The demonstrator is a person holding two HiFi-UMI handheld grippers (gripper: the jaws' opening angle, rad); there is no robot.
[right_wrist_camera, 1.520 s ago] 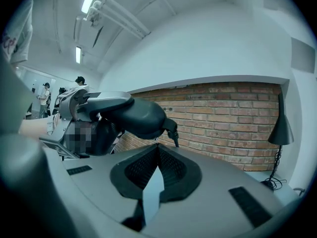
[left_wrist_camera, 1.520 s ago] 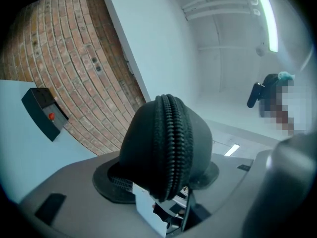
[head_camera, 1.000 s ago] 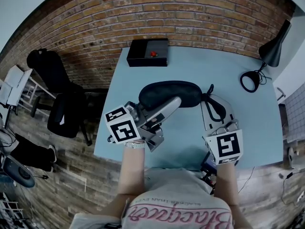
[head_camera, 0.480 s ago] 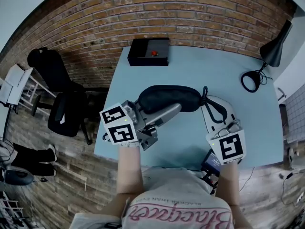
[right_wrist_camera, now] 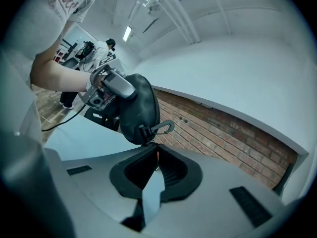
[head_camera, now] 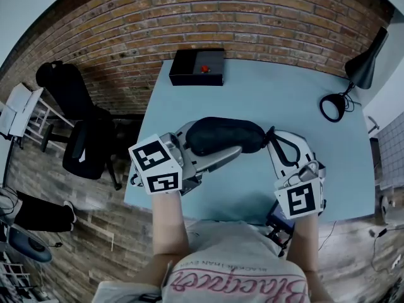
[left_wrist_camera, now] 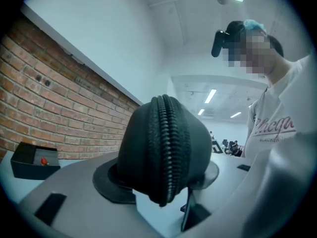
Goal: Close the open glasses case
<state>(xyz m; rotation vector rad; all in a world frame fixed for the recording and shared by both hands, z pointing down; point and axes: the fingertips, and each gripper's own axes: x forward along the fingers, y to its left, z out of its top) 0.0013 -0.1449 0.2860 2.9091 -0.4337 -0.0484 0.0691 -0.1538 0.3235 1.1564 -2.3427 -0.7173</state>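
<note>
A black zipped glasses case [head_camera: 224, 136] hangs above the blue table [head_camera: 284, 93], held between both grippers. My left gripper [head_camera: 205, 145] is shut on its left end. In the left gripper view the case [left_wrist_camera: 166, 152] fills the space between the jaws, its zip line facing the camera. My right gripper [head_camera: 274, 141] is shut at the case's right end. In the right gripper view its jaws pinch a small tab below a metal clip [right_wrist_camera: 161, 128] on the case [right_wrist_camera: 136, 108]. A black loop strap [head_camera: 285, 147] lies over the right gripper.
A black box with a small red item [head_camera: 197, 68] sits at the table's far edge. A black desk lamp [head_camera: 363, 65] with a round base [head_camera: 332, 108] stands at the right. An office chair [head_camera: 85, 144] is left of the table, before a brick wall.
Both grippers have rolled with the case between them, and the case has come slightly nearer the person. The left marker cube has shifted left and lower.
</note>
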